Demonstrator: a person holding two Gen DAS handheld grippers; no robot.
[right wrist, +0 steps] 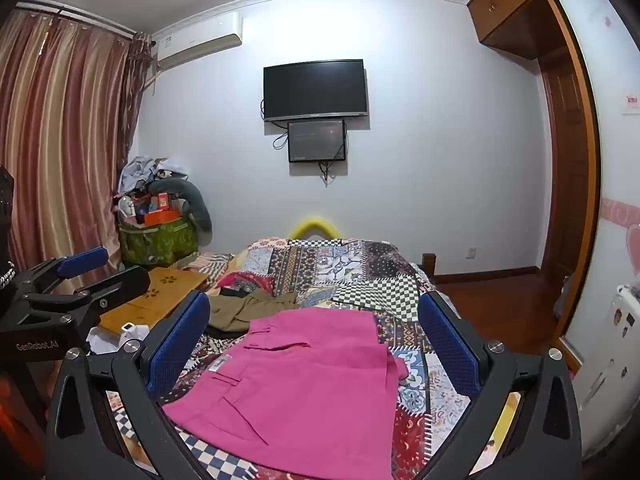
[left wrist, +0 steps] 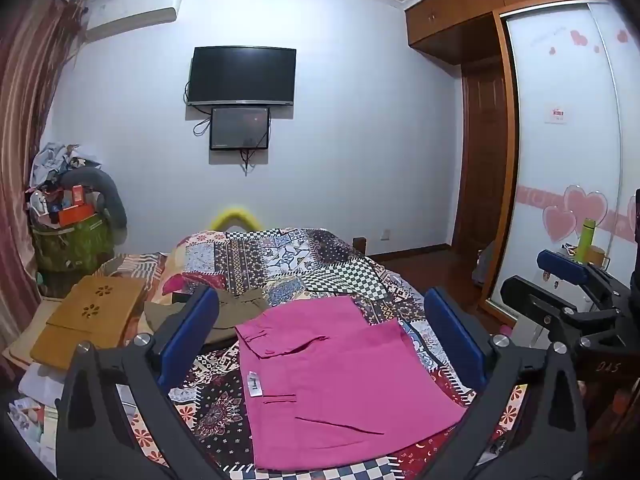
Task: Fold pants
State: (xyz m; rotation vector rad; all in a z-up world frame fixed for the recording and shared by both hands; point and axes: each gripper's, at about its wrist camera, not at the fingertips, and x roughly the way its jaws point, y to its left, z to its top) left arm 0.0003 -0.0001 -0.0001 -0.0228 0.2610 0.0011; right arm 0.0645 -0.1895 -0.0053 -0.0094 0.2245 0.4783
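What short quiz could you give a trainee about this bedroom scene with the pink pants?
1. True or false: the pink pants lie folded on the patchwork quilt.
2. What is the left gripper holding? A) the pants B) nothing C) the olive garment
3. Which garment lies farther from the cameras, pink or olive?

Key:
1. True.
2. B: its jaws stand wide open above the pants, as do those of the right gripper.
3. Olive; it lies crumpled beyond the pants, near the wooden lap desk.
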